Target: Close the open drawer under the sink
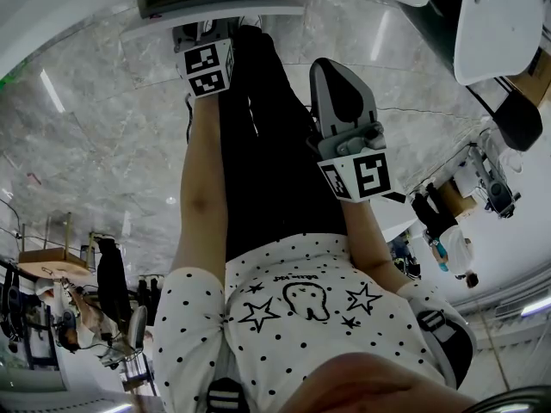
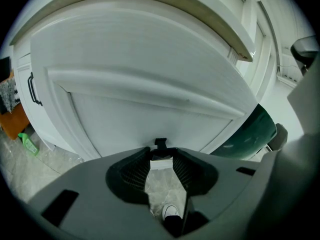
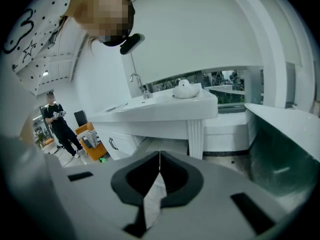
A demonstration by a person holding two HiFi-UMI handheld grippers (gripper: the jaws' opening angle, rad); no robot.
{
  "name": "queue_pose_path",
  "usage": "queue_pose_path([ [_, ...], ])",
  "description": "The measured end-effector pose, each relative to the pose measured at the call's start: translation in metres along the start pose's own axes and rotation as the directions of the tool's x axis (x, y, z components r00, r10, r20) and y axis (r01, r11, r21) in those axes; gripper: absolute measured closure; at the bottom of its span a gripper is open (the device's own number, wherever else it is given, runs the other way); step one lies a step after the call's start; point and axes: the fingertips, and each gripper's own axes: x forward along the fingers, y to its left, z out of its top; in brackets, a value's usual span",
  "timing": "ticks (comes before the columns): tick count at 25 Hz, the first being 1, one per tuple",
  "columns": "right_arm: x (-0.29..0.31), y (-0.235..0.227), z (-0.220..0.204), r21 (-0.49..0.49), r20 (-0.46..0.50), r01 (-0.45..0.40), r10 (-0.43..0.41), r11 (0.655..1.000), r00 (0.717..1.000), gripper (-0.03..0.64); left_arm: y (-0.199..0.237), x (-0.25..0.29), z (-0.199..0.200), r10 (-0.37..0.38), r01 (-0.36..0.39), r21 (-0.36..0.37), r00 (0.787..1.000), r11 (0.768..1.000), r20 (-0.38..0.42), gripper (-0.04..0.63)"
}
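Note:
A white drawer front (image 2: 150,69) fills the left gripper view, very close, under a counter edge (image 2: 200,14). Its small black handle (image 2: 160,143) sits right at the tips of my left gripper (image 2: 161,156), whose jaws stand a narrow gap apart with nothing held between them. In the head view the left gripper (image 1: 207,33) reaches up to the white drawer (image 1: 215,3). My right gripper (image 1: 327,71) hangs back beside the person's leg, shut and empty. In the right gripper view it (image 3: 159,156) faces the white sink counter (image 3: 160,109) with its faucet (image 3: 136,81) from a distance.
A dark green bin (image 2: 255,129) stands right of the drawer, also seen as the bin (image 3: 280,154). A green bottle (image 2: 29,143) lies on the floor at the left. Farther off are an orange chair (image 3: 90,134) and a person in black (image 3: 57,121).

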Motion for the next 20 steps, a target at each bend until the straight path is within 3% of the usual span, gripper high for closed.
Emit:
queue_pose_path([
  [20,0.007,-0.008,0.004,0.019,-0.009,0.000,0.000,1.000,1.000,0.603,0.002,0.009,0.013,0.016,-0.016,-0.013,1.000,1.000,0.010,0.456],
])
